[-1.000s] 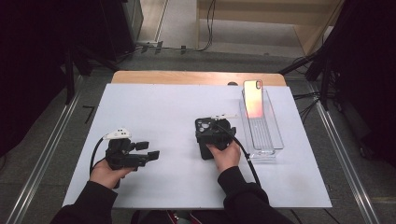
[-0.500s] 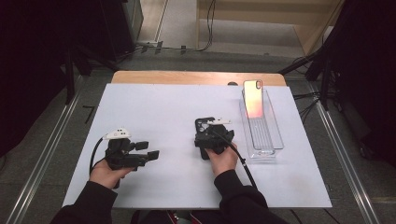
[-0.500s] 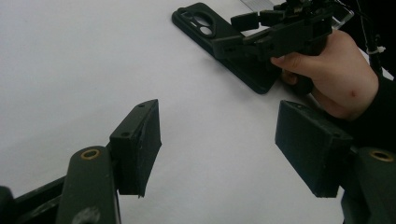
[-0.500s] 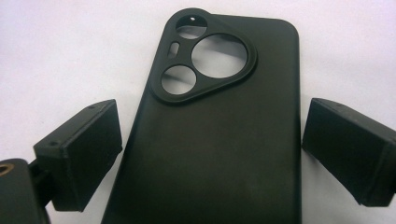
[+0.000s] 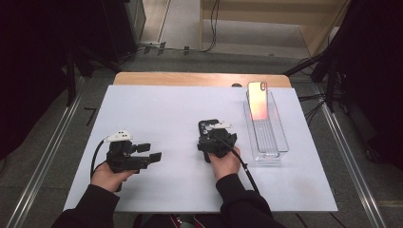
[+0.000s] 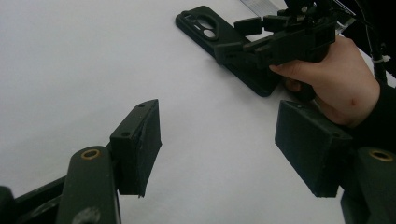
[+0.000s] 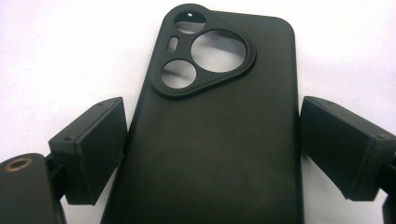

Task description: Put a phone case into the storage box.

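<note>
A black phone case (image 7: 219, 140) lies back up on the white table, its camera cutouts at the far end. My right gripper (image 7: 212, 149) is open and straddles it, one jaw close beside each long edge. In the high view the right gripper (image 5: 214, 137) sits over the case (image 5: 207, 126) at mid-table. My left gripper (image 5: 148, 152) rests low at the left, open, with nothing between its jaws. In the left gripper view, the left gripper (image 6: 224, 149) points toward the case (image 6: 208, 30) and the right hand.
A clear plastic tray (image 5: 271, 142) stands to the right of the case, with a phone (image 5: 258, 99) leaning upright at its far end. The white sheet (image 5: 157, 104) covers a wooden tabletop; dark floor and cables surround it.
The right gripper has shifted slightly left and toward the person over the case. The left gripper has stayed still.
</note>
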Motion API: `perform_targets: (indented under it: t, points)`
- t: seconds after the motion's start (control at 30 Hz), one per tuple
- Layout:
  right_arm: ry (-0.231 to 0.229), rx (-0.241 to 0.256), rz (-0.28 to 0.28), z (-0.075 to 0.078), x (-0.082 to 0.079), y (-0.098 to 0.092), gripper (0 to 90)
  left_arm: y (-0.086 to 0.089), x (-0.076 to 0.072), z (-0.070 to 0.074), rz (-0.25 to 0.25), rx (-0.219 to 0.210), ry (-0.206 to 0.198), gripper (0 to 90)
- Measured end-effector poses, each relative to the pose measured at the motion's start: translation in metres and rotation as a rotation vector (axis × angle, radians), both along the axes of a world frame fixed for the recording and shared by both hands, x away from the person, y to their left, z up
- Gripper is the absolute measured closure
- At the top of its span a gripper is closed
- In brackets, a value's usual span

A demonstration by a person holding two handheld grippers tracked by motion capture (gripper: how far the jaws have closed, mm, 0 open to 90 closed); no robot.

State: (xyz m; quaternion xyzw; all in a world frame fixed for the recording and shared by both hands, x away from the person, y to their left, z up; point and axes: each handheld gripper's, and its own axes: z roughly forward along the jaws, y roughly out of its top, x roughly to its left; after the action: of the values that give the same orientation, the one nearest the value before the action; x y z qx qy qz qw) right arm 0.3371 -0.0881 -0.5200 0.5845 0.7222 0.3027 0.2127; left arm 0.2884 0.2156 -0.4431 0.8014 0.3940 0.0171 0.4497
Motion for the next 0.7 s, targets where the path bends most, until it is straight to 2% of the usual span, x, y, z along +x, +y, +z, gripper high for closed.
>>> perform_targets:
  t: [0.4, 0.7]
  points:
    - [-0.007, 0.015, -0.002, 0.0005, -0.0015, -0.0033, 12.6, -0.0003, -0.0001, -0.0006, 0.0, -0.001, 0.003, 31.8]
    - [-0.003, 0.029, 0.021, 0.0014, -0.001, -0.0075, 13.6, 0.0002, 0.0, -0.001, 0.001, 0.001, 0.004, 31.8]
